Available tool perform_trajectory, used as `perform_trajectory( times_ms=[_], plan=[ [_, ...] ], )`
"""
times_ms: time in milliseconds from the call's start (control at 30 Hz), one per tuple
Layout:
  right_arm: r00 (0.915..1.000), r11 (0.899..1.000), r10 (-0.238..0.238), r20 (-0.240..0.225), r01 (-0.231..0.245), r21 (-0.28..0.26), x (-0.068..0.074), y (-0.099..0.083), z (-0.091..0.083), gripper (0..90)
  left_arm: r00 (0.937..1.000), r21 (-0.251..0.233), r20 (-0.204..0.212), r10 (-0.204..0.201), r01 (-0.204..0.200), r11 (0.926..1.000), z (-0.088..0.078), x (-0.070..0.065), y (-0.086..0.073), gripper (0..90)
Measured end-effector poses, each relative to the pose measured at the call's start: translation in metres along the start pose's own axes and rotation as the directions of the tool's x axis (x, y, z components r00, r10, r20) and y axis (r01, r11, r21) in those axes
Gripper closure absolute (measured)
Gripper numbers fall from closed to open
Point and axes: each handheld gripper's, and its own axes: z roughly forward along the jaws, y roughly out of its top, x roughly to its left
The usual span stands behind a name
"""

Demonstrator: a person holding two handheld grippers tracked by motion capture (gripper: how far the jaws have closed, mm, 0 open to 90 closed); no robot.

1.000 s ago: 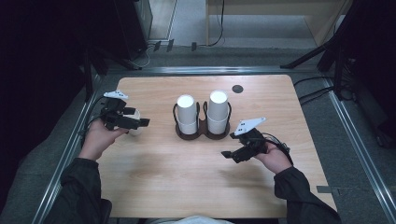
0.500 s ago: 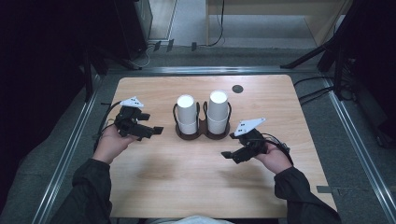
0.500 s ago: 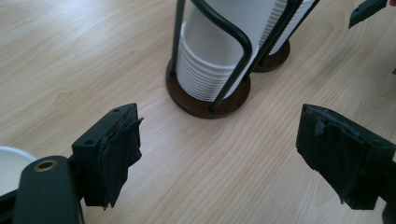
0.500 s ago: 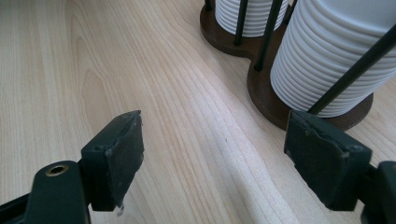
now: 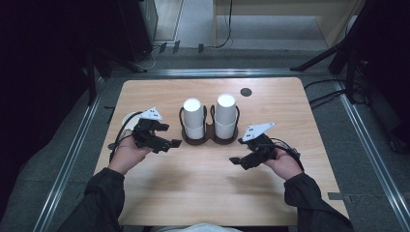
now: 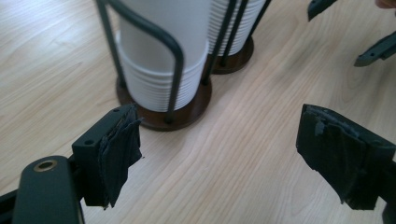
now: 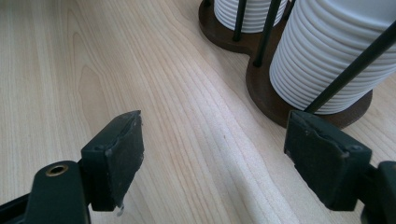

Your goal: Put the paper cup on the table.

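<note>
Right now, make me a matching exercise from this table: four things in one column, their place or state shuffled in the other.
1. left gripper
2. right gripper
3. cup holder
4. black disc

A. dark base bearing two white cup stacks
B. far side of the table, right of the cups
C. open, near the left stack's base
D. open, in front of the right stack

Pairs: 1-C, 2-D, 3-A, 4-B

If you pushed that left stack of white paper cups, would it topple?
Probably not: the left stack of white ribbed paper cups stands inside the dark wire holder on a wooden base. The stack likely feels light, and squeezing could crush it.
</note>
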Motion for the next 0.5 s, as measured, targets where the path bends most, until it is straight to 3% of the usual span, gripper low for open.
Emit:
perform_trajectory(
  times_ms=[67,133,267,500],
  plan=[
    [1.0000,1.000,0.000,0.001,0.000,0.001,0.000,0.000,0.000,20.2,0.9998,0.002,0.008,0.016,-0.016,0.9999,0.004,-0.005,0.000,14.0],
    [1.0000,1.000,-0.002,0.000,0.002,0.001,0.000,0.000,0.000,20.2,0.9991,0.002,-0.013,0.041,-0.041,0.9991,0.009,-0.012,0.000,14.0],
    [1.0000,1.000,-0.006,0.000,0.006,0.006,0.001,0.000,0.001,20.2,0.9969,-0.004,0.002,0.079,-0.079,0.9969,0.016,-0.023,0.001,14.0],
    [0.9999,1.000,-0.010,-0.005,0.010,0.012,0.002,0.000,0.002,20.2,0.9956,-0.013,0.068,0.065,-0.064,0.9979,0.027,-0.033,0.003,14.0]
  ],
)
